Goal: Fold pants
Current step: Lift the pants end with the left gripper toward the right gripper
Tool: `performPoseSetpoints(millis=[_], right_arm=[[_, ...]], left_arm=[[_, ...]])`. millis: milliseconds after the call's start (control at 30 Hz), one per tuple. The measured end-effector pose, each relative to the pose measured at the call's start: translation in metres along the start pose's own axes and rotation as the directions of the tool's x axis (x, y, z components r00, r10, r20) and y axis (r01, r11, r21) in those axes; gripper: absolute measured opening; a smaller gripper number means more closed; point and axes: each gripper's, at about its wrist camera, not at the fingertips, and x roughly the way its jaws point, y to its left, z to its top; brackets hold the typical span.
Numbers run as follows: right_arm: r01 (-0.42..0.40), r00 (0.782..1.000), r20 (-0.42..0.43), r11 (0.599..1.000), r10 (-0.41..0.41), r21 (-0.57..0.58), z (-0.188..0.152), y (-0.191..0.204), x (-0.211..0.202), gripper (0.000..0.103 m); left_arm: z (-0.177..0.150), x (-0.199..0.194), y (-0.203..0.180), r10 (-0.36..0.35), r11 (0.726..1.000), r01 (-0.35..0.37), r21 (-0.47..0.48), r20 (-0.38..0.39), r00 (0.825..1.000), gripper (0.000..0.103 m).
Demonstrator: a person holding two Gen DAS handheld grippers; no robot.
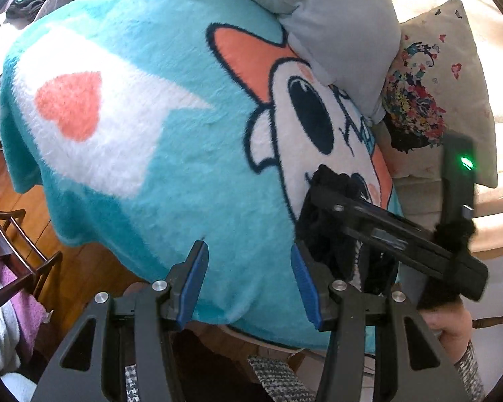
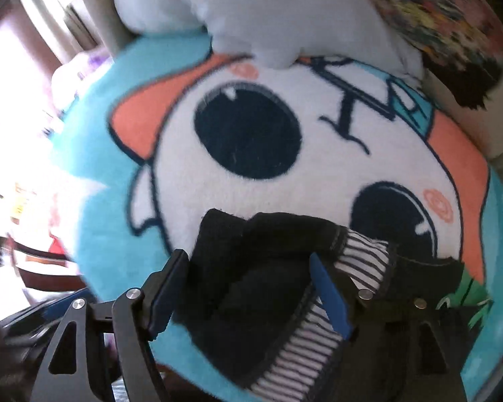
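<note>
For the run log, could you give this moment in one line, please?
left hand-held gripper open, empty | right hand-held gripper open around black pants | on blanket

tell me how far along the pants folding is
Done: the black pants with a striped lining already lie bunched small on the turquoise cartoon fleece blanket, though a neat fold can't be confirmed. In hand: the right tongs sit open around the bundle, gripping nothing. The left tongs hover open over bare blanket. Left: likely tidying or a last fold.
</note>
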Motion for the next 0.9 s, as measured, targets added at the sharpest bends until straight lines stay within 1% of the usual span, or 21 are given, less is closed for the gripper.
performPoseSetpoints(millis=[67, 133, 200, 267, 300, 400, 433, 500, 567, 633, 700, 733, 800, 867, 900], right_arm=[[0.034, 0.999, -0.026, 0.999, -0.034, -0.03, -0.002, 0.006, 0.01, 0.078], [0.042, 0.999, -0.016, 0.998, -0.043, -0.051, -0.005, 0.006, 0.009, 0.068], [0.019, 1.0, -0.004, 0.998, -0.019, -0.059, -0.008, 0.003, 0.002, 0.042], [0.001, 1.0, 0.01, 0.999, 0.0, -0.035, -0.01, -0.004, -0.006, 0.031], [-0.022, 0.999, 0.027, 1.0, 0.022, -0.014, -0.012, -0.009, -0.011, 0.025], [-0.081, 0.995, 0.065, 0.996, 0.079, 0.027, -0.021, -0.022, -0.026, 0.02], [-0.098, 0.993, 0.074, 0.995, 0.095, 0.036, -0.024, -0.026, -0.03, 0.019], [-0.138, 0.986, 0.099, 0.989, 0.132, 0.061, -0.031, -0.037, -0.041, 0.017], [-0.181, 0.978, 0.118, 0.98, 0.171, 0.085, -0.034, -0.05, -0.051, 0.016], [-0.232, 0.966, 0.144, 0.966, 0.215, 0.113, -0.038, -0.067, -0.063, 0.016], [-0.287, 0.948, 0.182, 0.947, 0.26, 0.144, -0.046, -0.086, -0.077, 0.016], [-0.31, 0.939, 0.2, 0.938, 0.278, 0.153, -0.045, -0.089, -0.078, 0.016], [-0.363, 0.916, 0.245, 0.915, 0.317, 0.174, -0.052, -0.11, -0.087, 0.016], [-0.414, 0.889, 0.298, 0.888, 0.347, 0.202, -0.065, -0.137, -0.097, 0.016], [-0.442, 0.871, 0.336, 0.869, 0.358, 0.222, -0.076, -0.157, -0.102, 0.016]], left_arm=[[-0.001, 0.003, 0.001, -0.009, 1.0, 0.009, 0.001, -0.011, 1.0, 0.05], [-0.002, 0.006, 0.0, -0.015, 1.0, 0.015, 0.012, -0.016, 1.0, 0.05], [-0.003, 0.011, -0.006, -0.029, 0.999, 0.03, 0.038, -0.027, 0.999, 0.05], [-0.005, 0.016, -0.015, -0.054, 0.996, 0.056, 0.071, -0.038, 0.998, 0.05], [-0.006, 0.02, -0.023, -0.071, 0.992, 0.075, 0.1, -0.046, 0.996, 0.05], [-0.012, 0.033, -0.05, -0.097, 0.973, 0.108, 0.202, -0.067, 0.993, 0.05], [-0.013, 0.036, -0.058, -0.095, 0.967, 0.108, 0.232, -0.066, 0.993, 0.05], [-0.017, 0.046, -0.076, -0.062, 0.951, 0.077, 0.3, -0.057, 0.996, 0.05], [-0.018, 0.056, -0.087, -0.032, 0.948, 0.051, 0.313, -0.066, 0.997, 0.05], [-0.02, 0.061, -0.097, -0.026, 0.946, 0.052, 0.321, -0.085, 0.996, 0.049], [-0.025, 0.06, -0.115, -0.043, 0.934, 0.074, 0.348, -0.095, 0.994, 0.048], [-0.028, 0.059, -0.125, -0.056, 0.928, 0.088, 0.361, -0.099, 0.993, 0.048], [-0.035, 0.057, -0.15, -0.08, 0.912, 0.116, 0.393, -0.106, 0.991, 0.048], [-0.044, 0.057, -0.176, -0.092, 0.888, 0.135, 0.44, -0.119, 0.989, 0.048], [-0.05, 0.06, -0.19, -0.094, 0.872, 0.146, 0.467, -0.132, 0.987, 0.048]])
